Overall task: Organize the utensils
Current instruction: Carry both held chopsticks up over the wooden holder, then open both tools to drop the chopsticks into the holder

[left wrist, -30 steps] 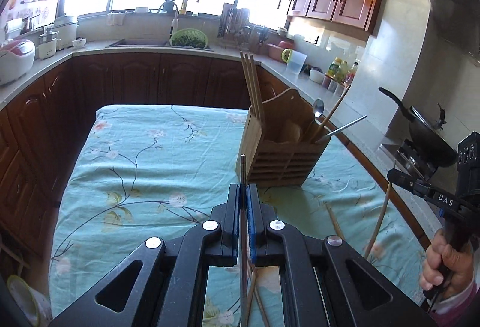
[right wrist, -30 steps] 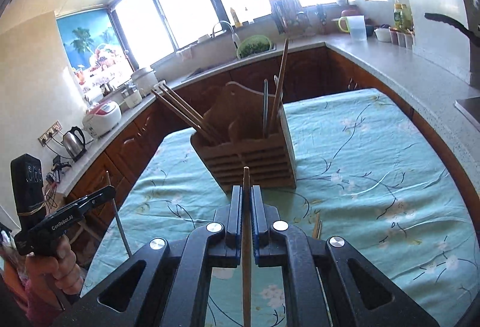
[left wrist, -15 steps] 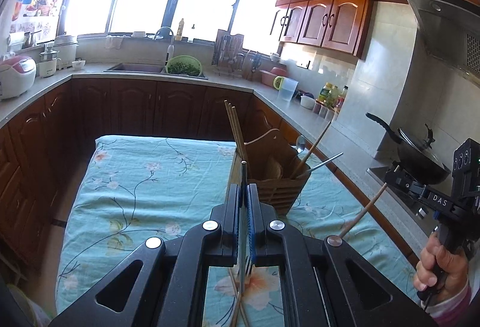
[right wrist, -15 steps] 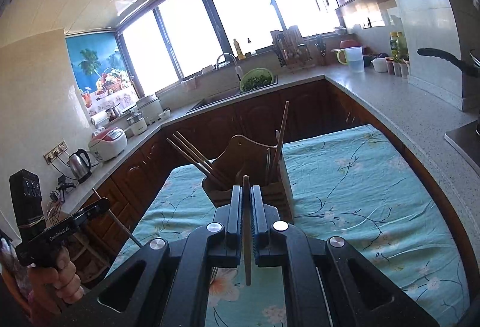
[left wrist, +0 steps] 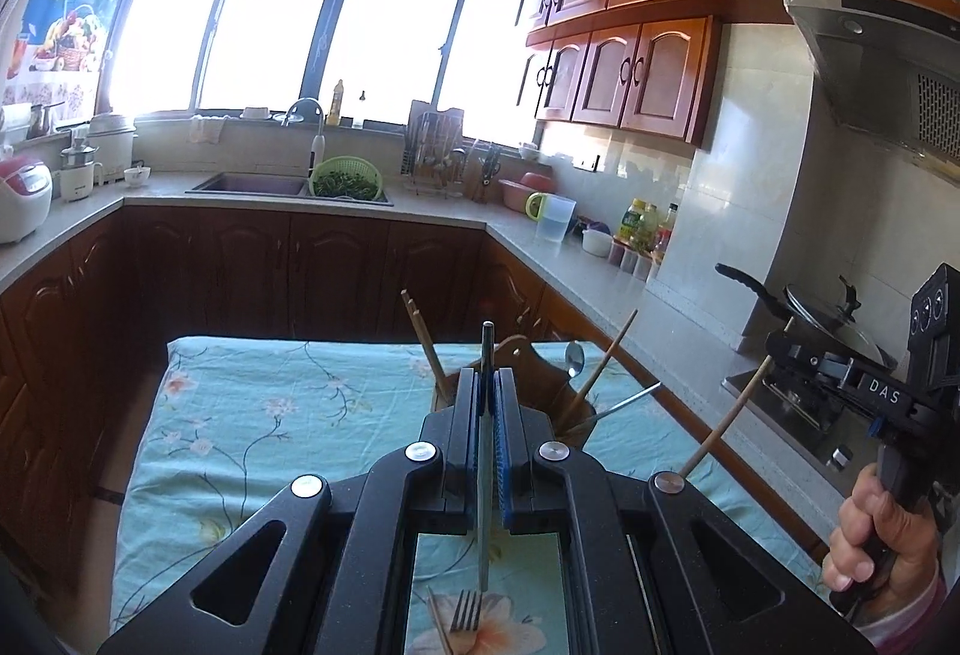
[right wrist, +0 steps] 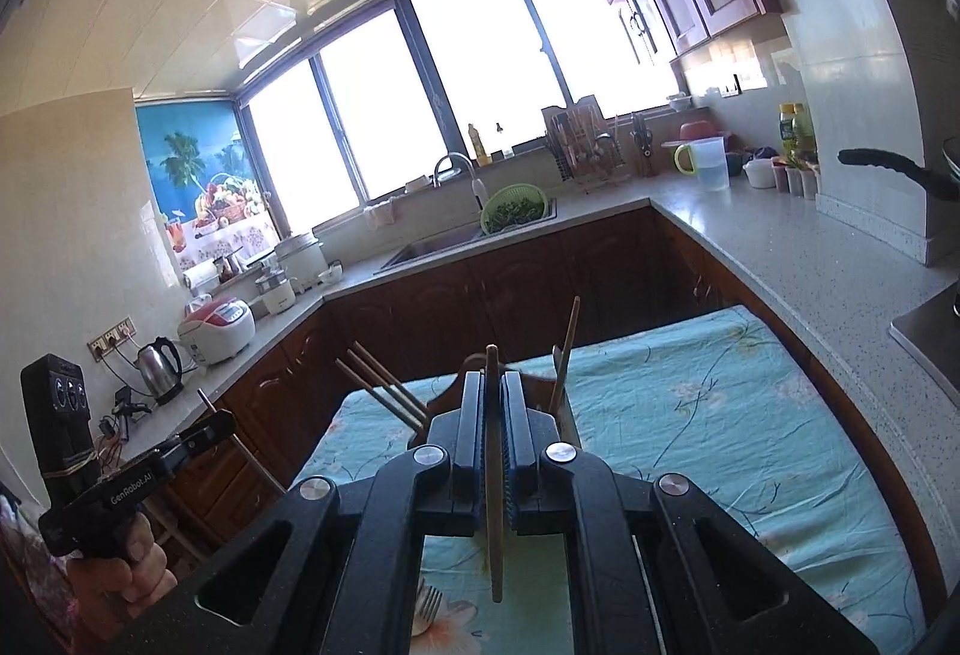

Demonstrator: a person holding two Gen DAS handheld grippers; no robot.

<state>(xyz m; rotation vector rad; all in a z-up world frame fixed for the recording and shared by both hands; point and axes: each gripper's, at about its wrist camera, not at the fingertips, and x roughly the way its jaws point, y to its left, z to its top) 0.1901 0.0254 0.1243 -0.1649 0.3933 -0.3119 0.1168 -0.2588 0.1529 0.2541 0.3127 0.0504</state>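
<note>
My left gripper (left wrist: 487, 379) is shut on a thin metal utensil (left wrist: 485, 475) held upright between the pads. My right gripper (right wrist: 493, 382) is shut on a wooden chopstick (right wrist: 494, 475); it shows at the right of the left wrist view (left wrist: 726, 421). Both are raised above the table, near side of the wooden utensil holder (left wrist: 540, 385), which holds chopsticks (left wrist: 423, 343), a spoon (left wrist: 574, 358) and other utensils; it is partly hidden behind my fingers (right wrist: 564, 415). A fork (left wrist: 465, 610) and a chopstick (left wrist: 438, 619) lie on the cloth below.
The table wears a teal floral cloth (left wrist: 270, 415). Counters surround it, with a sink and green colander (left wrist: 347, 179), rice cooker (right wrist: 216, 328), kettle (right wrist: 157, 367), jug (left wrist: 555, 217) and a pan (left wrist: 804, 307) on the stove at right.
Both grippers have risen and tilted upward with their utensils still held. The holder has dropped lower in both views and sits mostly behind the fingers.
</note>
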